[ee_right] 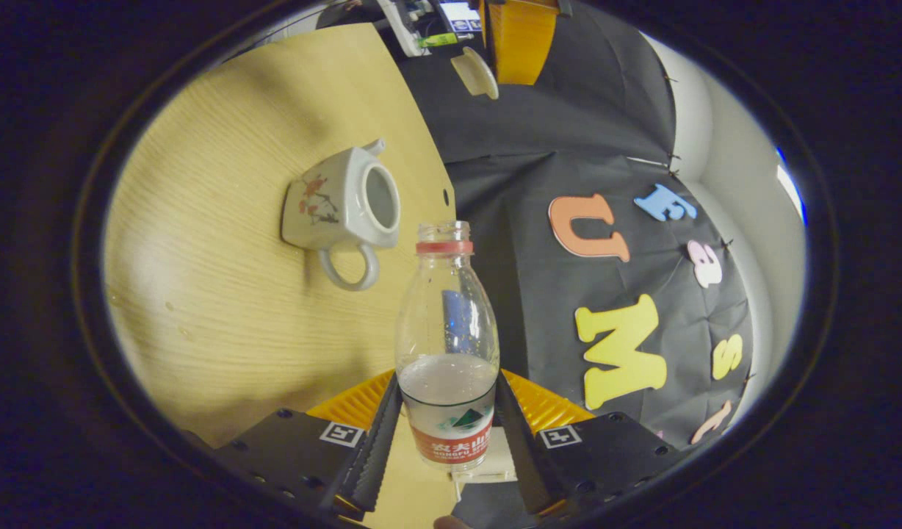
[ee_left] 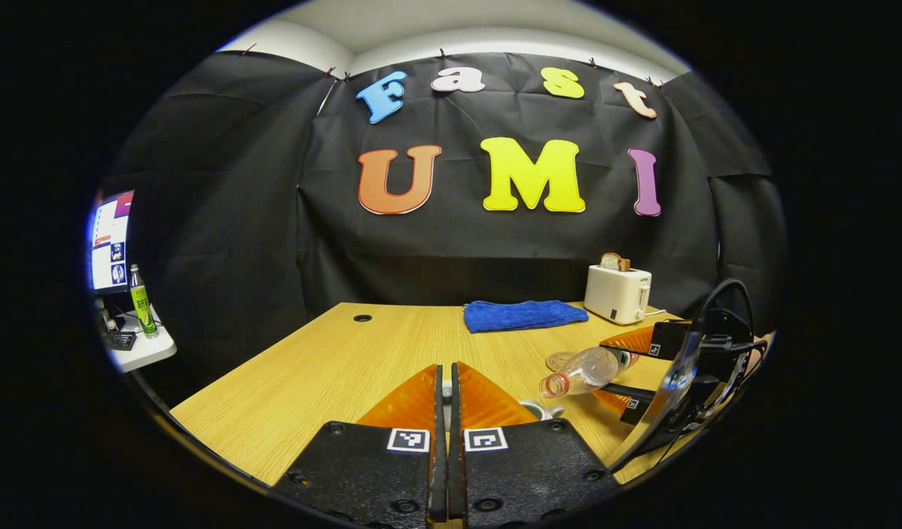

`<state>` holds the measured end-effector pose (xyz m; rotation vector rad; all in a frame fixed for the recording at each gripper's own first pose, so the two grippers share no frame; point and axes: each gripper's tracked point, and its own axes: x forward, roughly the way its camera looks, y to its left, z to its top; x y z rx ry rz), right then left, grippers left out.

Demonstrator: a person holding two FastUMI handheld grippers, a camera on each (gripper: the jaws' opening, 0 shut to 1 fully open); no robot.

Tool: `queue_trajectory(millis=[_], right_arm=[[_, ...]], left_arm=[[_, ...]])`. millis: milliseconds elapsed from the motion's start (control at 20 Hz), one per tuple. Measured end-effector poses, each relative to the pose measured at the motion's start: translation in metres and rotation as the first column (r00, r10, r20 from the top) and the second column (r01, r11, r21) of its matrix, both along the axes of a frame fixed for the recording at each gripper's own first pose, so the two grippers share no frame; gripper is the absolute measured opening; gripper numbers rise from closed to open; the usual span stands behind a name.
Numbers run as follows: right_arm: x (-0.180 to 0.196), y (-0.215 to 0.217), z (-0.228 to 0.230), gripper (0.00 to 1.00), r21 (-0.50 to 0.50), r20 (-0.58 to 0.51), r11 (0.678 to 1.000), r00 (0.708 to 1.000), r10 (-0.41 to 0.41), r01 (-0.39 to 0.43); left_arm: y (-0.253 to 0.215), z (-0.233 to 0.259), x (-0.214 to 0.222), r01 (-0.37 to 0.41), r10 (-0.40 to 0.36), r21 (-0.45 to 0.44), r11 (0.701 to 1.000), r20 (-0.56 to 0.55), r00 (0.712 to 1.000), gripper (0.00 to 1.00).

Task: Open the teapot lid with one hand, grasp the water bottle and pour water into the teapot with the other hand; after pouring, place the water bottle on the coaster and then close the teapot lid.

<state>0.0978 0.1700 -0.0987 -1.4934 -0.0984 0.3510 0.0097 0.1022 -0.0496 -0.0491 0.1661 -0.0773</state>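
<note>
A white teapot (ee_right: 344,209) with a flower print stands on the wooden table (ee_right: 223,308), its mouth uncovered. My left gripper (ee_left: 445,367) is raised above the table and shut on the teapot lid (ee_right: 473,73), which hangs from its fingers (ee_right: 521,37) in the right gripper view. My right gripper (ee_right: 447,389) is shut on a clear, uncapped water bottle (ee_right: 447,330) with a red neck ring. In the left gripper view the bottle (ee_left: 583,371) lies tilted almost flat, mouth toward the teapot side. Water sits low in it. A round coaster (ee_left: 560,360) lies just behind the bottle.
A folded blue towel (ee_left: 524,314) and a white toaster (ee_left: 617,294) holding bread sit at the table's far side. A cable hole (ee_left: 362,318) is at the far left corner. Off to the left, a side desk carries a monitor (ee_left: 112,242) and a green bottle (ee_left: 141,301).
</note>
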Motion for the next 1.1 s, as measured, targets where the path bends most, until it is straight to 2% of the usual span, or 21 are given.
queue_trajectory(millis=[200, 650, 1100], right_arm=[[-0.003, 0.005, 0.007, 0.71, -0.090, 0.056, 0.996, 0.998, 0.035, -0.030], [-0.004, 0.017, 0.014, 0.72, -0.221, 0.125, 0.973, 0.987, 0.100, -0.071], [-0.003, 0.025, 0.026, 0.72, -0.307, 0.162, 0.947, 0.976, 0.146, -0.091]], left_arm=[[0.001, -0.001, 0.001, -0.002, 0.002, 0.002, 1.000, -0.006, 1.000, 0.03], [0.006, -0.003, -0.001, -0.002, 0.002, -0.002, 1.000, -0.012, 1.000, 0.03], [0.010, 0.003, -0.003, -0.006, 0.006, -0.007, 1.000, -0.001, 1.000, 0.03]])
